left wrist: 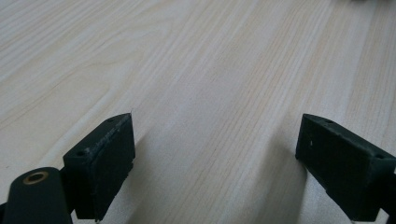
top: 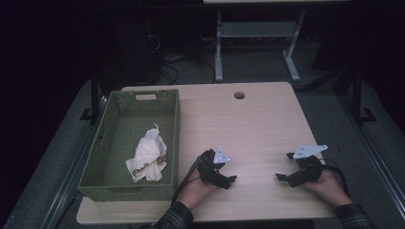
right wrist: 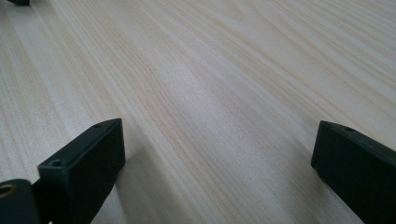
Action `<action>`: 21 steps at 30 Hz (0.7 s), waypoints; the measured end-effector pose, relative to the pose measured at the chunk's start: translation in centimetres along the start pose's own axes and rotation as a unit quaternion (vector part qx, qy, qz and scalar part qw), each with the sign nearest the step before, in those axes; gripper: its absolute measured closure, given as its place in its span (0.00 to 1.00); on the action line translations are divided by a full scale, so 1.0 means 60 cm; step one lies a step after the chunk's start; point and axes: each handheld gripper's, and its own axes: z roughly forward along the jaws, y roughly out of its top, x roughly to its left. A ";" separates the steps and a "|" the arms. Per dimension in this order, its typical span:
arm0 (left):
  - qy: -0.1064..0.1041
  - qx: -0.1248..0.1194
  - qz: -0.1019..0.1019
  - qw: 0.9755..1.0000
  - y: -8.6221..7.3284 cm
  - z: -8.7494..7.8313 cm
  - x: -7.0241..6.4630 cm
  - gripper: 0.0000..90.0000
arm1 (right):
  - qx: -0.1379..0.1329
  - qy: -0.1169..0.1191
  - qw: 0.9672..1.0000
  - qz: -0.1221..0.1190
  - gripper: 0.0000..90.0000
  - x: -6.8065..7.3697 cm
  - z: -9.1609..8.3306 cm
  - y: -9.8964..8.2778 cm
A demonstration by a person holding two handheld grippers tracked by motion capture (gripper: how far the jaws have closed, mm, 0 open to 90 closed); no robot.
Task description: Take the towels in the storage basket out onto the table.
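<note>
My left gripper (top: 229, 182) rests low over the light wooden table (top: 253, 124) near its front edge, held in a hand and pointing right. In the left gripper view its jaws (left wrist: 217, 122) stand wide apart with bare wood between them. My right gripper (top: 284, 166) lies further right, pointing left toward the other one. Its jaws (right wrist: 219, 127) are also spread wide over bare wood. Neither gripper holds anything.
A green woven basket (top: 176, 138) stands on the table's left side. A crumpled white cloth (top: 148, 155) with a small brownish thing on it lies inside. A round cable hole (top: 239, 95) sits near the far edge. Beyond the table are dark floor and a desk frame (top: 218, 47).
</note>
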 end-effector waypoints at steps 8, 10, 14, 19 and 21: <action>0.004 0.009 -0.003 1.000 0.002 -0.002 -0.002 0.13 | 0.000 0.000 1.000 0.000 0.03 0.000 0.000 0.000; 0.004 0.015 -0.003 1.000 0.002 -0.004 -0.003 0.13 | 0.000 0.000 1.000 0.000 0.03 0.000 0.000 0.000; 0.007 0.016 -0.007 1.000 0.003 -0.010 -0.002 0.13 | 0.000 0.000 1.000 0.000 0.03 0.000 0.000 0.000; 0.002 0.011 -0.022 1.000 0.008 -0.021 0.002 0.13 | 0.000 0.002 1.000 -0.003 0.03 -0.001 0.000 0.000; 0.005 0.008 -0.021 1.000 0.010 -0.025 0.004 0.13 | 0.000 0.002 1.000 -0.003 0.03 -0.001 0.000 0.000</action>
